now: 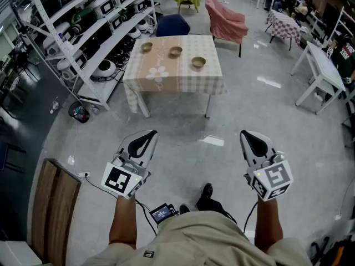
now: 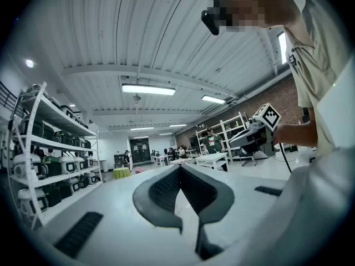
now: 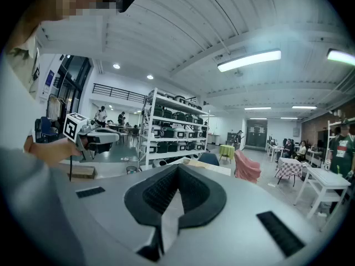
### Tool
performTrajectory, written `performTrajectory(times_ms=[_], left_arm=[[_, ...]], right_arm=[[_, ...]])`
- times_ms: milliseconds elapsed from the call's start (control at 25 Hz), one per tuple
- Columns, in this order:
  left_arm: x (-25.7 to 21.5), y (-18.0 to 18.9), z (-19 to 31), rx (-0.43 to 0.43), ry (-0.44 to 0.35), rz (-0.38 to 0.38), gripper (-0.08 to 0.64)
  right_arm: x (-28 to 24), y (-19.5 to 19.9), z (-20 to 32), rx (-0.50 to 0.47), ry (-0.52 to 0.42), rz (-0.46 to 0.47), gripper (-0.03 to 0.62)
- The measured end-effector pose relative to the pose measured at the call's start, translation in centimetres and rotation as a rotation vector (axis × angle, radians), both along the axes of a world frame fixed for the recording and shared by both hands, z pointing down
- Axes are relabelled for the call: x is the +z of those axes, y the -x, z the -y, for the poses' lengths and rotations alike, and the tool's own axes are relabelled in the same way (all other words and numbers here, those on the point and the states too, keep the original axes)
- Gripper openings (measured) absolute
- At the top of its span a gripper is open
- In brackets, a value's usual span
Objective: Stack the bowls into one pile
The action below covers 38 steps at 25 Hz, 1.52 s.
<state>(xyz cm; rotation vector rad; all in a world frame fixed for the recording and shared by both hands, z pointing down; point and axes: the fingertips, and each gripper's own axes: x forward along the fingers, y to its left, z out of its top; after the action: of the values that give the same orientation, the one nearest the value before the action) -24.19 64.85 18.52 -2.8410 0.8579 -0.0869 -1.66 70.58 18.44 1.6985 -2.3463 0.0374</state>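
Note:
Three small tan bowls stand apart on a table with a checked, flower-printed cloth (image 1: 166, 76), far ahead in the head view: one at the left (image 1: 146, 47), one in the middle (image 1: 175, 51), one at the right (image 1: 198, 63). Both grippers are held low near the person's body, well short of the table. My left gripper (image 1: 148, 133) (image 2: 178, 168) is shut with nothing in it. The jaws of my right gripper (image 1: 247, 135) (image 3: 177, 167) also meet at the tip and hold nothing. No bowl shows in either gripper view.
A white shelving rack (image 1: 94, 21) full of appliances runs along the left. A blue chair (image 1: 172, 24) and a pink-covered chair (image 1: 224, 21) stand behind the table. A white table (image 1: 324, 71) is at the right, a wooden bench (image 1: 52, 204) at the near left.

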Motion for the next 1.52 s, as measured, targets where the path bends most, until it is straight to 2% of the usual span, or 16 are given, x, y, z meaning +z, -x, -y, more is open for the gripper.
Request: performTrajectory(times_ms=[480,840,1160,1520], left_arm=[[0.7,-2.4,3.1,-0.019,0.017,0.018,0.008],[1.0,-7.5,7.5,-0.039,0.017,0.051,0.008],[0.2,-13.0,10.4,-0.073,-0.001,0.064,0.007],[1.0,-15.4,14.3,-0.090,0.024,0.060,0.006]], right_arm=[[0.6,-2.7,3.6,-0.013,0.010,0.014,0.003],[0.7,-7.6,8.4,-0.050,-0.022,0.072,0.003],[1.0,-13.0,12.7,-0.091,-0.025,0.079,0.003],[2.3,-15.4,16.9,-0.100,0.012,0.086,0.003]])
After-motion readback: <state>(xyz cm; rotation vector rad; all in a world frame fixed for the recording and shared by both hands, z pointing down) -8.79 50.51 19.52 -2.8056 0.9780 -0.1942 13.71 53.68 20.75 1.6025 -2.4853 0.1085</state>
